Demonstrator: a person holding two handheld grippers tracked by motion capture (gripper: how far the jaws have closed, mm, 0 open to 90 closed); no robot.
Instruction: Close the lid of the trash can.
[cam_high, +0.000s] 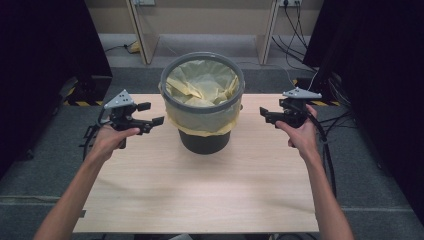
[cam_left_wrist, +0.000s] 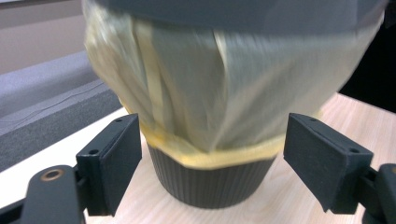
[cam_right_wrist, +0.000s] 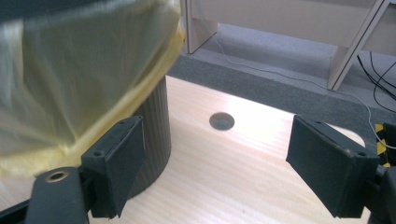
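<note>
there — both hands level, left gripper (cam_high: 152, 113) and right gripper (cam_high: 266, 115) flanking the bin (cam_high: 202, 100) — fingers wide, empty.

Pale wooden table (cam_high: 210, 195), dark bin (cam_high: 204, 141) with yellow liner (cam_high: 202, 85) near its far edge.

In the left gripper view, the bin (cam_left_wrist: 210, 186) is blurred and its rim is cut off at the top edge. In the right gripper view, the yellow liner (cam_right_wrist: 70, 79) is blurred and cut off at the left edge.
</note>
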